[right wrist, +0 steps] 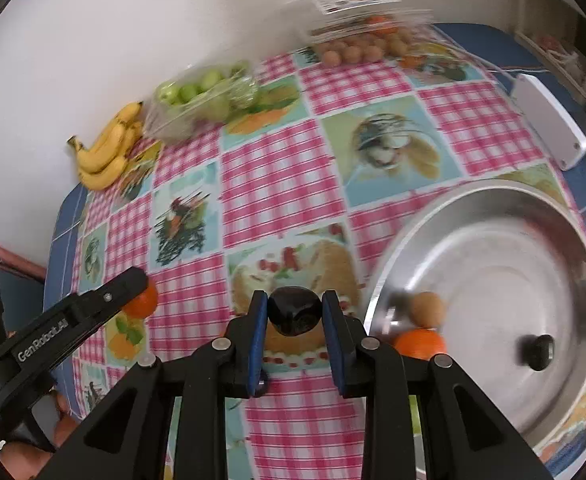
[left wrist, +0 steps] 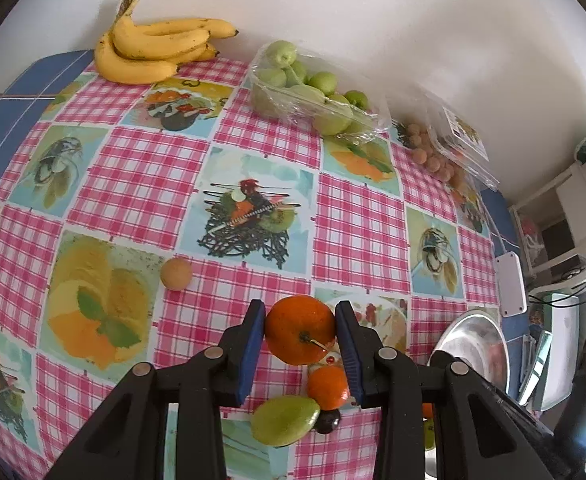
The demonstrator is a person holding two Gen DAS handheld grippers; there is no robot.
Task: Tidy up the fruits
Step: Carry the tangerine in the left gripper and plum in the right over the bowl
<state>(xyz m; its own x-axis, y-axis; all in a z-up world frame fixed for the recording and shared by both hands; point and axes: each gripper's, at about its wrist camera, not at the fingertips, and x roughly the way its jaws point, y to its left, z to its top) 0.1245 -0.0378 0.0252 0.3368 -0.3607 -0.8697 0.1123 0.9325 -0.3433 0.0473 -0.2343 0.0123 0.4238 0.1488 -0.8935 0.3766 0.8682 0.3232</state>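
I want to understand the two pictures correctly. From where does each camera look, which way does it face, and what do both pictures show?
Left wrist view: sits on the left gripper, looking down along its fingers at the tablecloth; the black arms and blue pads grip an orange.
Right wrist view: sits on the right gripper, facing down toward the metal bowl; its pads grip a dark fruit, and the left gripper shows at the left edge.
Shared: bananas, the pack of green fruit, the bowl, the held orange.
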